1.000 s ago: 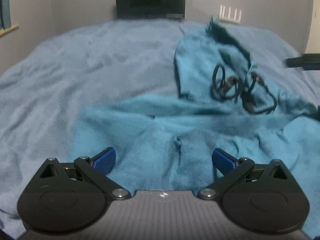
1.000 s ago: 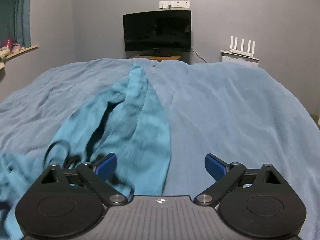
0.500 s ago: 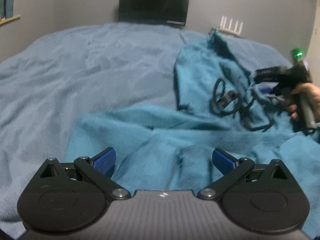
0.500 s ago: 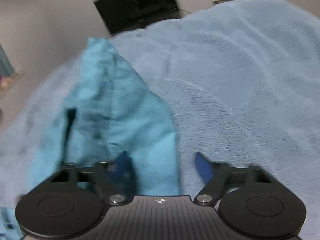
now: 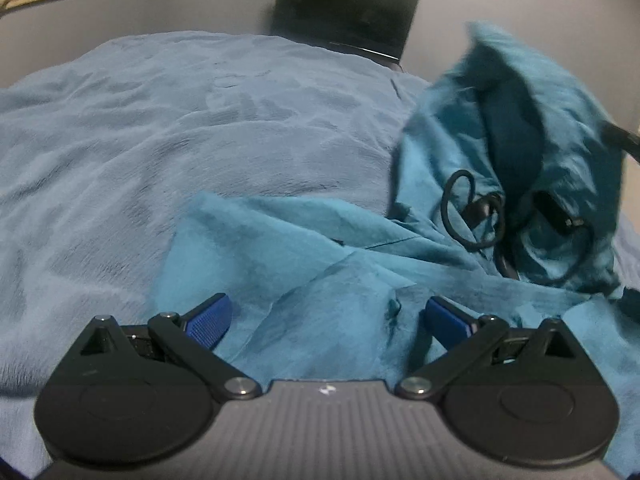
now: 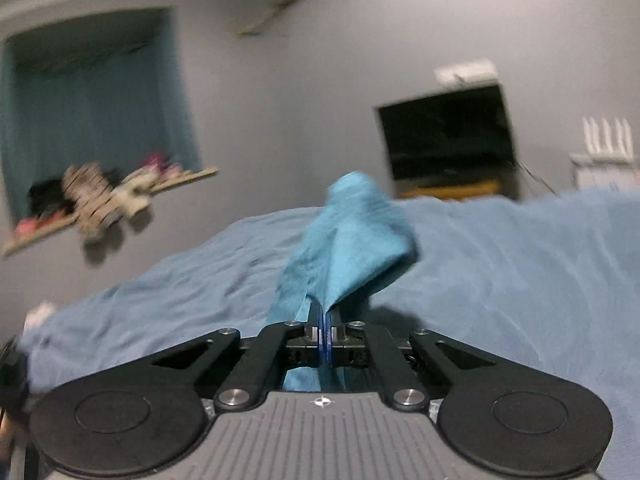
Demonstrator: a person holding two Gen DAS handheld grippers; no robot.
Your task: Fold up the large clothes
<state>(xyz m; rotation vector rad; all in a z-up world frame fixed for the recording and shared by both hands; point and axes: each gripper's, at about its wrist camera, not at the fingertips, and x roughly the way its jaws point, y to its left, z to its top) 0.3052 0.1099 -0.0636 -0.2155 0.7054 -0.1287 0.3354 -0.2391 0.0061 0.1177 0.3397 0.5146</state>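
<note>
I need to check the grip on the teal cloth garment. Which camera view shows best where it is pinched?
The right wrist view: the right hand-held gripper is shut on a fold of the teal cloth garment. The left wrist view shows the garment's spread and a raised part, not the pinch.

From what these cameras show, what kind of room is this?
Most likely a bedroom: a wide bed under a soft blue blanket, a dark flat screen against the grey wall, and plush toys on a wooden ledge.

teal garment (image 5: 304, 248), blue blanket (image 5: 160, 128), black cable (image 5: 476, 216)
</note>
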